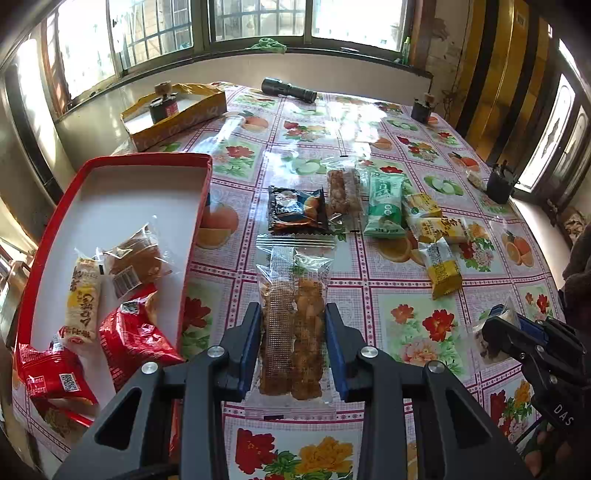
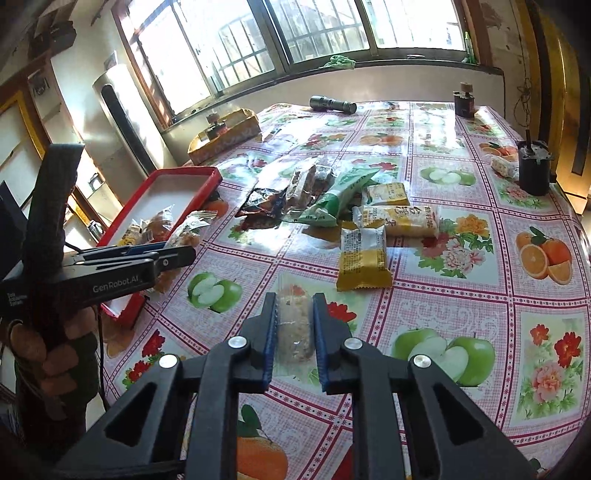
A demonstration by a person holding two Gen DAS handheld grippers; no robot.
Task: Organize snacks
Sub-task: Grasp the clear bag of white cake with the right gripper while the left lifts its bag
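Bright window [image 1: 255,18] daylight glares off the tablecloth [image 1: 343,122]; fisheye-bent edges

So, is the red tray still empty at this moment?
No, the red tray already holds several packets, among them a red snack packet and a clear-wrapped cake.

1. We hold our left gripper [image 1: 293,332] pointed steeply down, its two blue-padded fingers [image 1: 251,347] clamped on the sides of a clear-wrapped snack [image 1: 291,325].
2. Our left hand [image 2: 51,354] wraps its fingers around that gripper's black handle, seen from the right wrist camera at the left edge.
3. We hold our right gripper [image 2: 294,332] tilted downward, its blue pads [image 2: 271,339] pressed against a small pale snack packet [image 2: 293,328].
4. From the left wrist camera, our right gripper shows at the right edge, with fingertips of our right hand [image 1: 546,450] below it.
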